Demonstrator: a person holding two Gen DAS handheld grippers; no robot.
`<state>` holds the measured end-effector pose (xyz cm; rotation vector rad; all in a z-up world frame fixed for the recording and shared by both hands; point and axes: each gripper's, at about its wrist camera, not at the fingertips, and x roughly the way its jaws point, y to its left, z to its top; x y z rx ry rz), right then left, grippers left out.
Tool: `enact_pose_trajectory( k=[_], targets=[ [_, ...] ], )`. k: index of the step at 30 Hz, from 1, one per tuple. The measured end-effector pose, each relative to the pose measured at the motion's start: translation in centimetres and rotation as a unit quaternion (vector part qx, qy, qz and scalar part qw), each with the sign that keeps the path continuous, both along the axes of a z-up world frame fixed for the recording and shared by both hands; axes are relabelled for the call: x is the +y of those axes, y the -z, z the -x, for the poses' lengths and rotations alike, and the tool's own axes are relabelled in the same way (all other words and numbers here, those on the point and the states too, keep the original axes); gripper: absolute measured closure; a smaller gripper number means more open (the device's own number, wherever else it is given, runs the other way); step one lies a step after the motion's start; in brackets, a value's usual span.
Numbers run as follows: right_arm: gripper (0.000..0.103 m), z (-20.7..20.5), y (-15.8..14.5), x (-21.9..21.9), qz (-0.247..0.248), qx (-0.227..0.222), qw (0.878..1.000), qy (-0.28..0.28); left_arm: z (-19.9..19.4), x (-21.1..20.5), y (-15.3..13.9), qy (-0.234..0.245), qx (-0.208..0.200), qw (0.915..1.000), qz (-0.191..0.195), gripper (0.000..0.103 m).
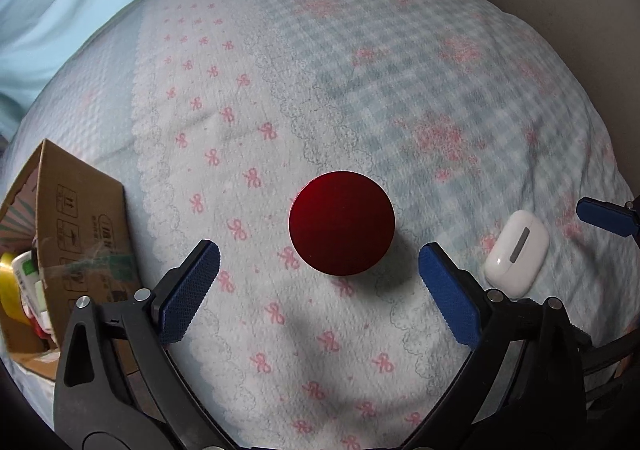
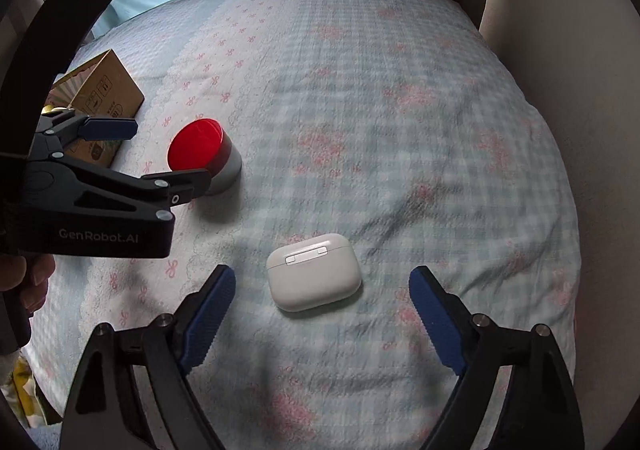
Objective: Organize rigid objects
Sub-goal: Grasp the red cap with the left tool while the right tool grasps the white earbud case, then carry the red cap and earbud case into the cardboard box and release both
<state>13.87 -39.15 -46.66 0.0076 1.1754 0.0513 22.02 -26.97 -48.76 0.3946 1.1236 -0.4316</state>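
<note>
Hovering wide: left tongs (image 1: 319, 264) over red-lidded jar (image 1: 341, 222), right tongs (image 2: 322, 288) over earbud case (image 2: 314, 277).

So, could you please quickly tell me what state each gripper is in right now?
Left gripper: open, holding nothing, above the red-lidded container.
Right gripper: open, holding nothing, above the white earbud case.

A red-lidded grey jar (image 2: 208, 157) stood upright on the bed (image 2: 400, 129); a closed white earbud case (image 2: 314, 272) lay flat nearby, apart.
</note>
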Motion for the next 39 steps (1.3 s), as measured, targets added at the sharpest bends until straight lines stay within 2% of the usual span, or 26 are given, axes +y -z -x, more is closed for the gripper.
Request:
enact_pose_trajectory(
  k=[4,7,9,10,11,12,15,18,25,32,39],
  targets=[
    [0.023,0.1,1.8,0.3,-0.004,-0.016,1.0,-0.014,0.3,-0.5,1.1,0.014,-0.034,0.9993,0.001,0.004],
    [0.03,0.1,2.6,0.7,0.014,-0.029,0.999,-0.03,0.4,-1.0,1.9,0.023,-0.05,0.9985,0.0,0.011],
    [0.032,0.1,2.8,0.7,0.013,-0.041,0.998,-0.035,0.5,-1.5,2.4,0.03,-0.054,0.9981,-0.005,0.021],
    [0.036,0.0,2.8,0.6,0.013,-0.044,0.998,-0.037,0.6,-1.6,2.7,0.033,-0.054,0.998,-0.007,0.024],
    [0.043,-0.1,3.0,0.6,0.012,-0.044,0.998,-0.039,0.6,-1.7,2.8,0.037,-0.053,0.9979,-0.005,0.029],
    [0.046,-0.2,3.1,0.6,0.006,-0.041,0.998,-0.042,0.7,-1.6,2.8,0.038,-0.054,0.9978,0.002,0.036],
    [0.046,-0.1,3.1,1.2,0.018,-0.044,0.998,-0.043,0.5,-1.6,2.6,0.031,-0.053,0.9981,0.005,0.049],
    [0.046,-0.3,3.2,1.3,0.02,-0.042,0.998,-0.041,0.2,-1.2,2.6,0.023,-0.044,0.9985,0.024,0.05],
    [0.046,-0.4,2.8,1.1,0.019,-0.036,0.999,-0.031,-0.3,-0.9,2.1,0.019,-0.031,0.999,0.027,0.05],
    [0.046,-0.4,0.6,1.3,0.019,-0.038,0.999,-0.018,-0.4,0.3,-1.5,0.019,-0.036,0.9984,0.04,0.051],
    [0.046,-0.4,-5.3,2.2,0.022,-0.072,0.997,0.003,0.2,3.7,-9.4,-0.003,-0.058,0.9962,0.064,0.051]
  ],
)
